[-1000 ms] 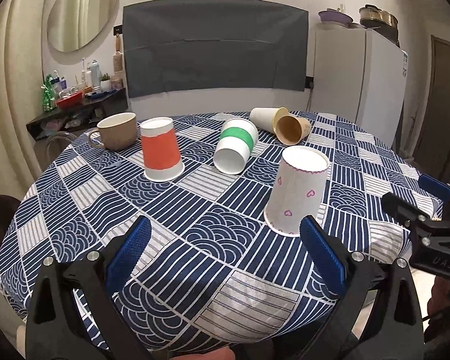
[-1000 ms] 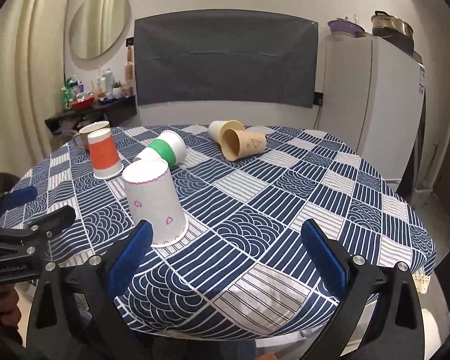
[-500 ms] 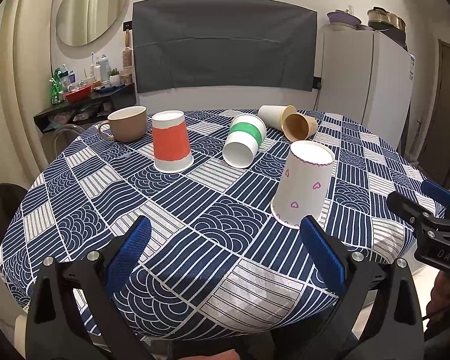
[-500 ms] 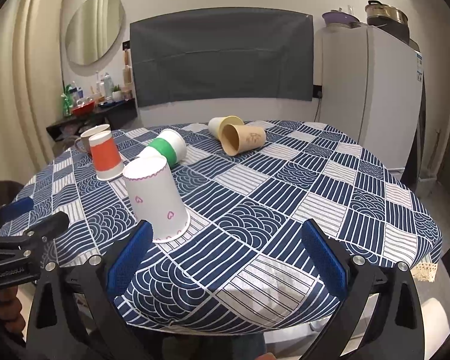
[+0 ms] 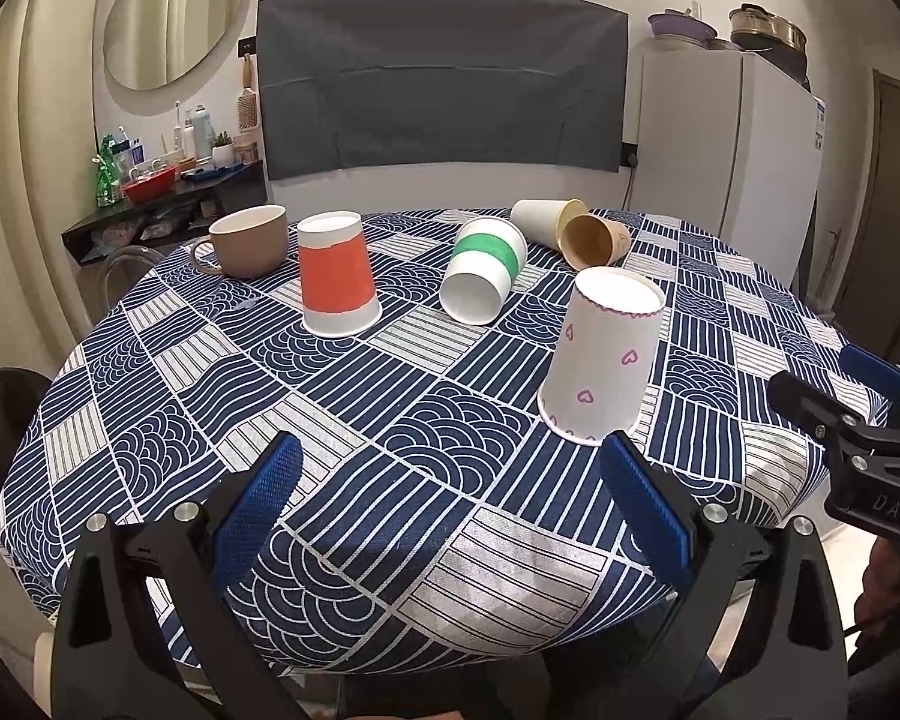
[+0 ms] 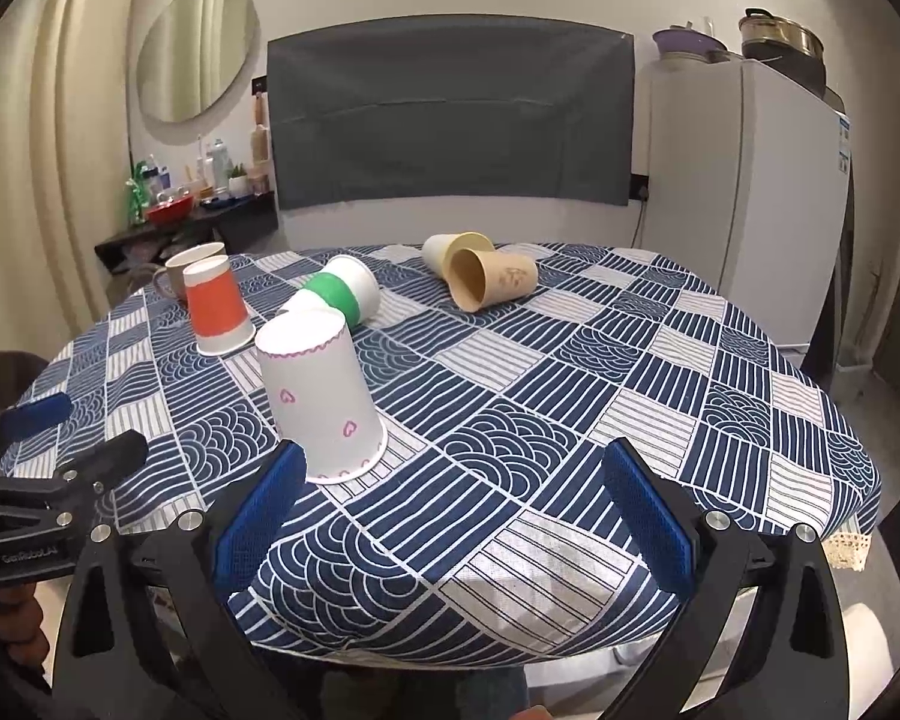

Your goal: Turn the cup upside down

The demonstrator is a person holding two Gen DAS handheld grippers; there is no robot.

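A white paper cup with pink hearts (image 5: 603, 360) (image 6: 321, 396) stands upside down near the table's front. An orange cup (image 5: 336, 273) (image 6: 216, 312) also stands upside down. A green-banded white cup (image 5: 483, 279) (image 6: 336, 294), a brown cup (image 5: 594, 237) (image 6: 492, 279) and a cream cup (image 5: 537, 219) (image 6: 441, 249) lie on their sides. A tan mug (image 5: 249, 240) (image 6: 180, 270) stands upright. My left gripper (image 5: 456, 516) and my right gripper (image 6: 456, 516) are both open and empty, held back over the front edge.
The round table (image 5: 390, 480) has a blue and white patterned cloth. A white fridge (image 5: 726, 150) stands at the back right. A dark shelf with bottles (image 5: 168, 192) is at the back left. A dark chair (image 5: 0, 420) is at the left.
Both grippers have drawn back and risen a little from the table. The cups have not moved.
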